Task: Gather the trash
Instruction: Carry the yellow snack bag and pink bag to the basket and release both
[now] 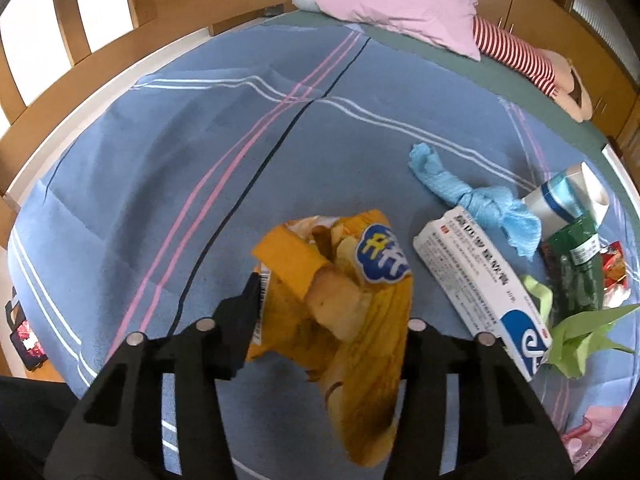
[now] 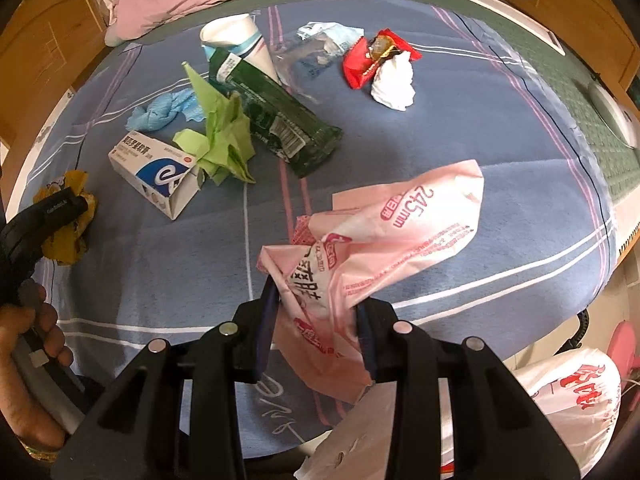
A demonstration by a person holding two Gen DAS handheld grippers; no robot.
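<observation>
both hand-held grippers are clamped on trash above the bed (image 1: pixel 200 140), likely to carry it toward the white bag (image 2: pixel 576 392) hanging off the bed edge beside the right one. the left hand-held gripper (image 1: pixel 332 312), partly closed, pinches a crumpled yellow snack bag (image 1: pixel 360 304) whose long axis runs straight ahead between the fingers. the right hand-held gripper (image 2: pixel 316 308), narrowly closed, grips a pink wrapper (image 2: pixel 380 248) fanning forward and rightward. the remaining litter, including the white medicine box (image 2: pixel 156 168), lies farther ahead.
</observation>
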